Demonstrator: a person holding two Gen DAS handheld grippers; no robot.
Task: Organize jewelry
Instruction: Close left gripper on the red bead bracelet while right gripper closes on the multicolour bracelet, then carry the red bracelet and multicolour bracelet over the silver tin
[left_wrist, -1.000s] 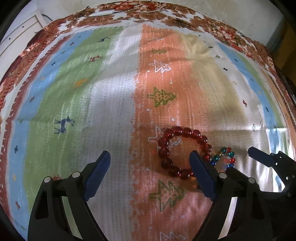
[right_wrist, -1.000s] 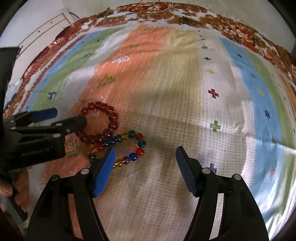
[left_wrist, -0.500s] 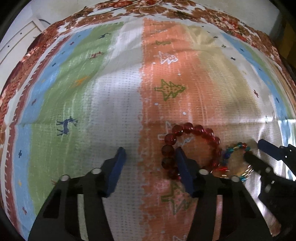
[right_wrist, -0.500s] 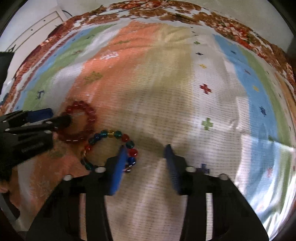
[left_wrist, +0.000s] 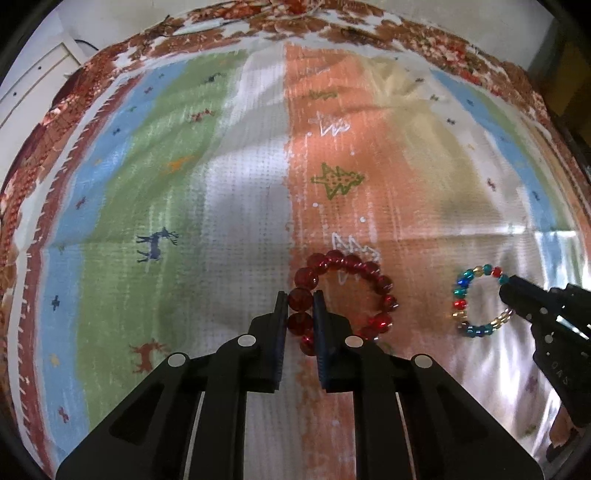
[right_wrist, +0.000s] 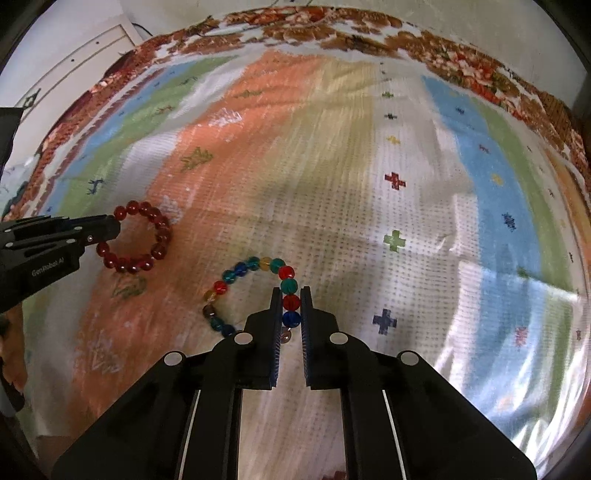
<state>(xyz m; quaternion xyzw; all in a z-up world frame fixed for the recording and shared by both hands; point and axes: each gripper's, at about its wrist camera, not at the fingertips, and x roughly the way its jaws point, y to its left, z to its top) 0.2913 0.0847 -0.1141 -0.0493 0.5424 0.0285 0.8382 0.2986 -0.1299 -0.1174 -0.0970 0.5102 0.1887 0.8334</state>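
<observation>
A red bead bracelet (left_wrist: 354, 264) lies on the striped cloth. My left gripper (left_wrist: 300, 301) is shut on its left side, pinching beads between the blue pads. It also shows in the right wrist view (right_wrist: 157, 236), held by the left gripper (right_wrist: 110, 227). A multicoloured bead bracelet (right_wrist: 236, 273) lies to its right. My right gripper (right_wrist: 291, 295) is shut on its right side. In the left wrist view the multicoloured bracelet (left_wrist: 461, 295) is held by the right gripper (left_wrist: 508, 291) at far right.
The striped cloth (left_wrist: 240, 184) with tree and deer motifs covers the whole surface, with a floral border (left_wrist: 332, 26) at the far edge. A white panelled wall or door (right_wrist: 74, 48) stands beyond the left corner.
Both grippers went from wide open to shut, each on its own bracelet. The two bracelets, touching before, now lie apart.
</observation>
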